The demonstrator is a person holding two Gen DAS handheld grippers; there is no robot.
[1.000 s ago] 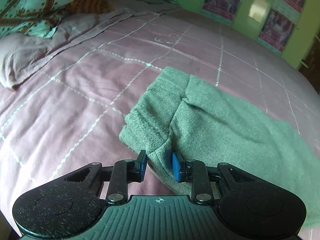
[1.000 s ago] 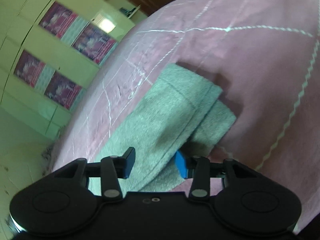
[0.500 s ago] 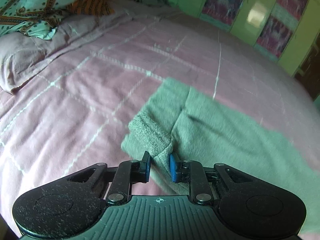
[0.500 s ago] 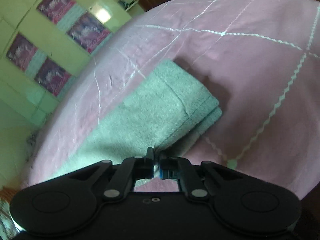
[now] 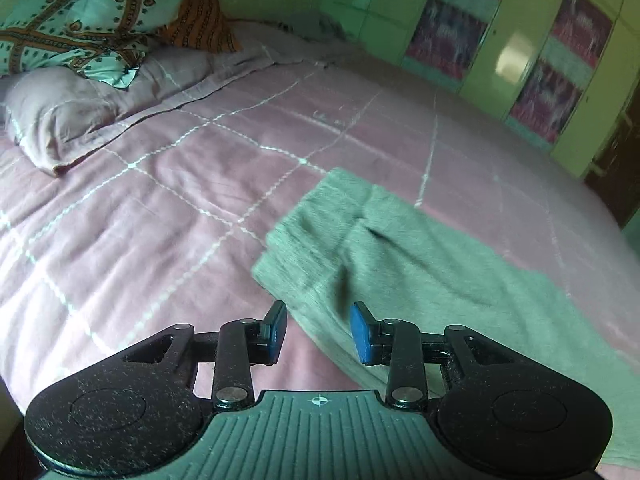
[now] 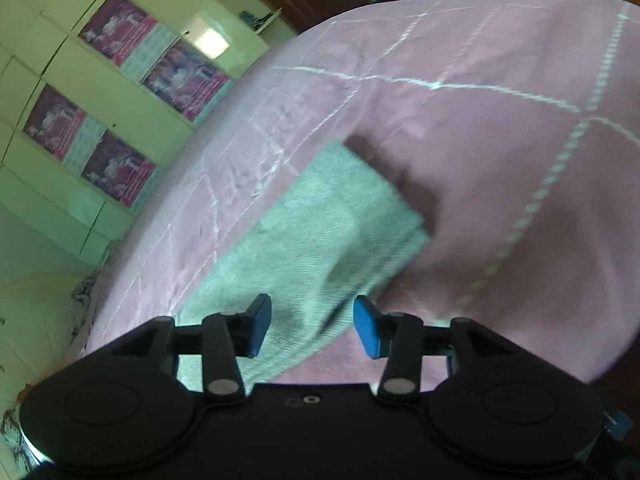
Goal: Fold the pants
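Left wrist view: grey-green pants [image 5: 400,256] of a soft, ribbed knit lie folded lengthwise on a pink quilted bedspread [image 5: 160,216] stitched with pale zigzag lines in a grid. The left gripper [image 5: 319,332], matte black with blue rubber pads, hangs just above the near edge of the cloth; its jaws have just been opening and now stand apart, pressing on nothing. A plain mauve pillow [image 5: 60,112] and a patterned teal-and-orange cushion [image 5: 80,20] rest at the bed's far left. Right wrist view: the right gripper [image 6: 312,330] likewise has just been opening, its pads well clear of the fabric that lies below and between them. The pants' squared, doubled end [image 6: 360,208] lies flat on the bedspread. Glossy yellow-green cabinet doors [image 6: 60,80] with purple panels stand beyond.
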